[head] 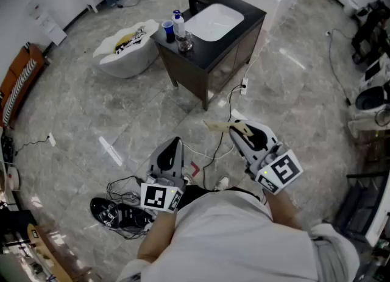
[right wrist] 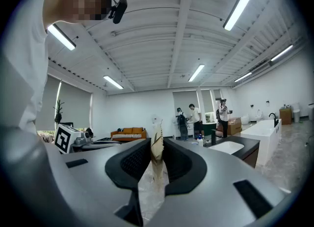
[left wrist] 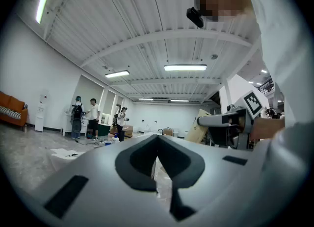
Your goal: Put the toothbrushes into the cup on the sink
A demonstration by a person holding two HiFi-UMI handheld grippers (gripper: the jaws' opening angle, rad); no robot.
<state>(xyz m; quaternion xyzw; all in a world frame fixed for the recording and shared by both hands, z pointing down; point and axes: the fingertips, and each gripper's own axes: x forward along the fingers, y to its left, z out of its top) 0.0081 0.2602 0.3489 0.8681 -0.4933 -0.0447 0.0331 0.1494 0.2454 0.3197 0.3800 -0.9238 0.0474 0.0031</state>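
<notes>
Right tongs (right wrist: 156, 146) pinch a slim beige toothbrush (right wrist: 157, 158); left tongs (left wrist: 157, 140) are pressed together, empty. Far off, a blue cup (head: 167, 29) stands at the left end of the black-topped sink (head: 250, 14).

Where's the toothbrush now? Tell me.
Head view, right side: the toothbrush is clamped in the right gripper, over the floor, short of the black sink vanity.
</notes>
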